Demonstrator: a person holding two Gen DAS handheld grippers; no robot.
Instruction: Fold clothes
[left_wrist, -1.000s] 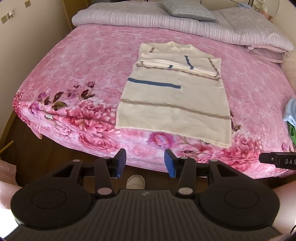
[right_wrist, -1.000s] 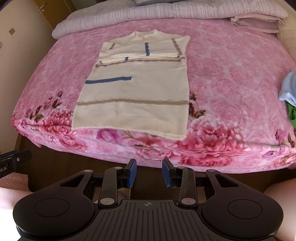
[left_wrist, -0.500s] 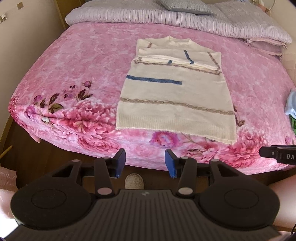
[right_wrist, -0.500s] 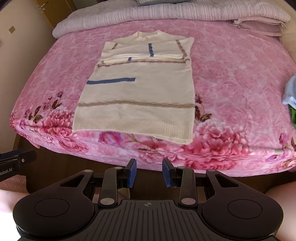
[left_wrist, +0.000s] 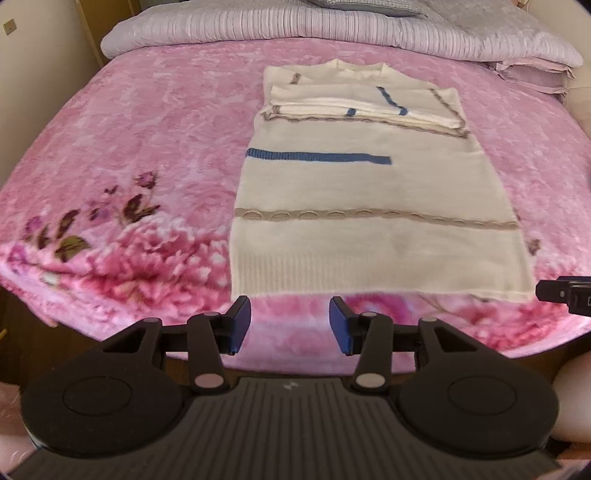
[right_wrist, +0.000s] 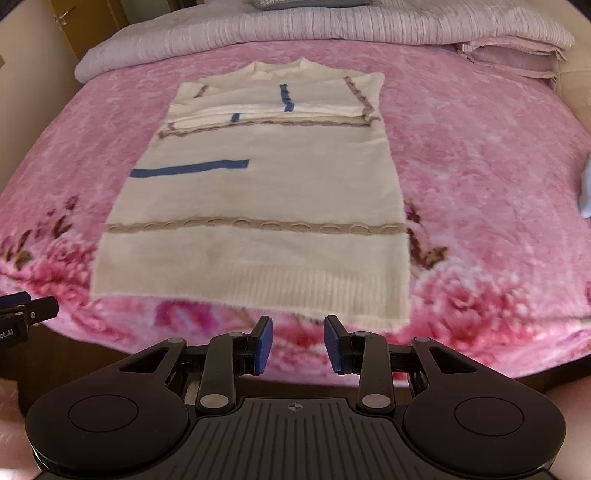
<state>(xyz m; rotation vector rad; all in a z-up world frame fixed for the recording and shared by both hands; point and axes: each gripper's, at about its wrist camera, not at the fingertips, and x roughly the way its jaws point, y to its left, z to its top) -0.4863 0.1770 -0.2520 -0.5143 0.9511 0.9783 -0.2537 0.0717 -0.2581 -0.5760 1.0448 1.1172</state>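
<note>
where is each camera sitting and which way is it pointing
Left wrist: on the left claw, by the bed's near edge, facing the cream sweater; the other claw's tip shows at right.
Right wrist: on the right claw, facing the same sweater's hem; the other claw's tip shows at left.
Shared: sweater, pink blanket, both claws open and empty.

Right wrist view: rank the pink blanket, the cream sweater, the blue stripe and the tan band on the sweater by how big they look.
1. pink blanket
2. cream sweater
3. tan band
4. blue stripe
</note>
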